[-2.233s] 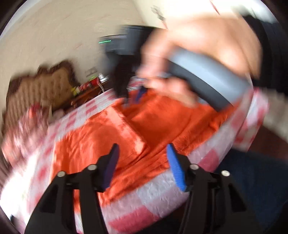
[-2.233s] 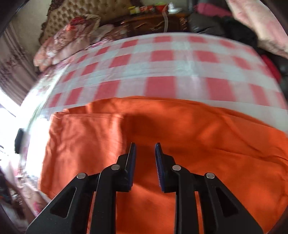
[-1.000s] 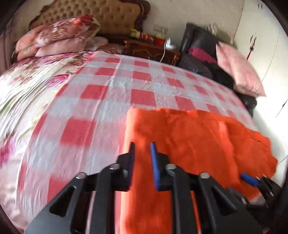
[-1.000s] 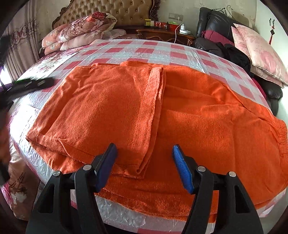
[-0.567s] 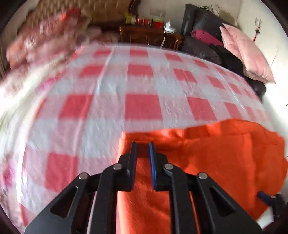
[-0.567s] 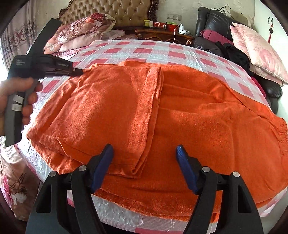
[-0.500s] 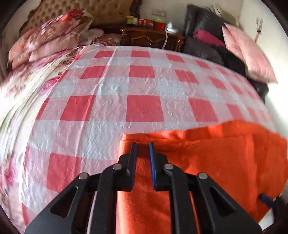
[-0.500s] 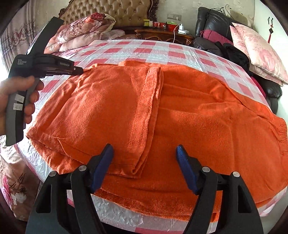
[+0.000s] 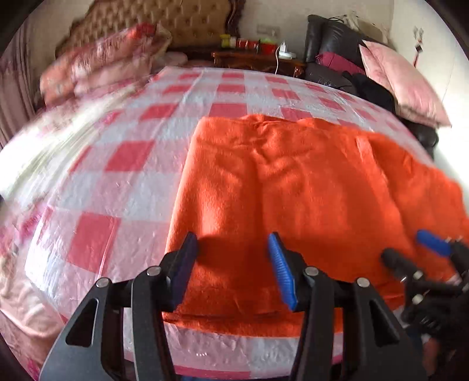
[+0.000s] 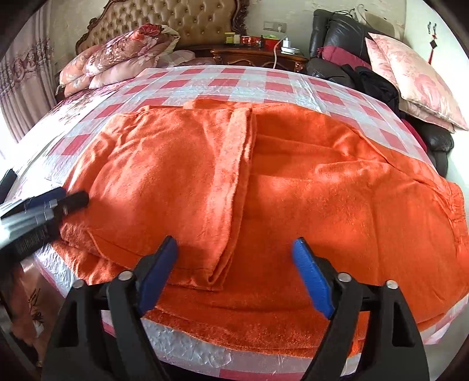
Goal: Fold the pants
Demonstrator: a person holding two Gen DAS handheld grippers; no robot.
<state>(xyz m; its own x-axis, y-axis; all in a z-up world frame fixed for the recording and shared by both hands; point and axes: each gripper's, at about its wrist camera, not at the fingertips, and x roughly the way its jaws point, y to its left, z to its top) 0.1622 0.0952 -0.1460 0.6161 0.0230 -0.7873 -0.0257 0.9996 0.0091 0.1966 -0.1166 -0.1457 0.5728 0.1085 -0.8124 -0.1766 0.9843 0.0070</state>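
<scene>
The orange pants (image 10: 307, 181) lie spread on the red-and-white checked bed cover (image 10: 258, 79), with one half folded over the other and the fold's edge (image 10: 237, 175) running toward me. My right gripper (image 10: 236, 263) hovers over the near end of that edge. Its jaws are opening and the pads touch no cloth. My left gripper (image 9: 233, 258) hangs over the near left corner of the pants (image 9: 293, 181). Its jaws are opening too, with nothing pinched. The left gripper (image 10: 58, 202) also shows at the left edge of the right wrist view, and the right gripper (image 9: 416, 255) at the right of the left wrist view.
Floral quilts (image 10: 117, 58) are piled against the tufted headboard (image 10: 176, 17). A wooden nightstand (image 10: 258, 55) with small items stands behind the bed. A black chair (image 10: 346, 32) with dark clothes and a pink cushion (image 10: 410, 76) is at the right. The bed's near edge (image 10: 187, 345) is just below the grippers.
The left gripper let go of the pants' far left corner, drew back to the near edge and opened. The right gripper stayed in place and opened a little wider.
</scene>
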